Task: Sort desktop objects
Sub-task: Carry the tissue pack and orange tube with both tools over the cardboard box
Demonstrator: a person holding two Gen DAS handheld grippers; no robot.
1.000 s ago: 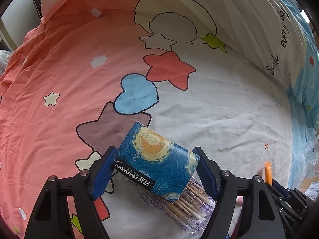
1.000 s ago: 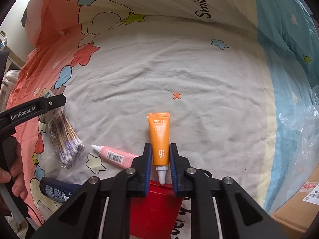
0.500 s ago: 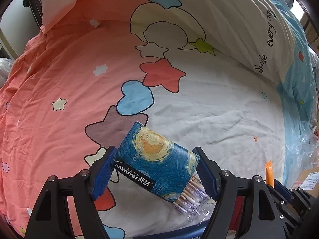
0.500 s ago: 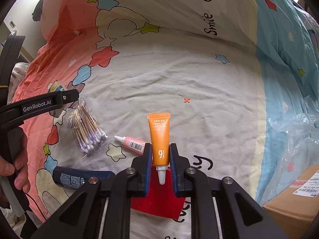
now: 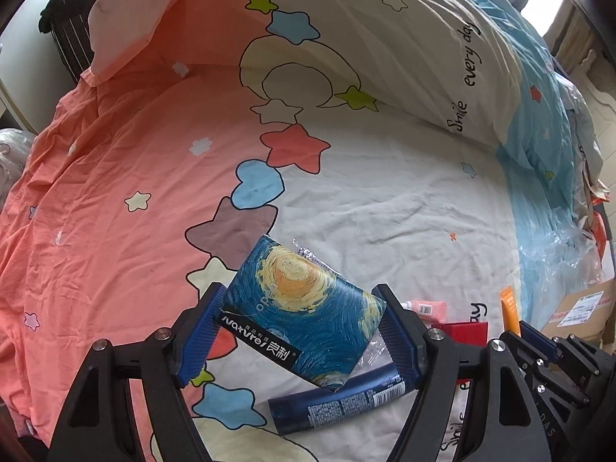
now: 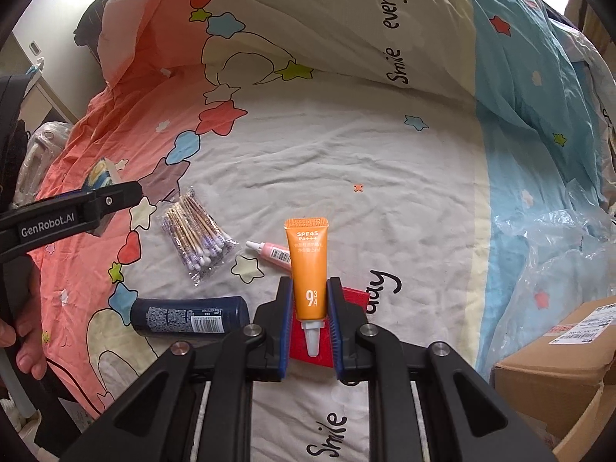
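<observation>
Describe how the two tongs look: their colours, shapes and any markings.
Both tongs, left and right, have black plastic arms with triangular cut-outs and silver rivets. Their fingers carry blue ribbed pads. In the right wrist view, the left tongs' side bears white "GenRobot.AI" lettering.

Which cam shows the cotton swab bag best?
Right wrist: the cotton swab bag lies in full view on the bedsheet. In the left wrist view the tissue pack hides it, leaving only plastic edges showing.
</observation>
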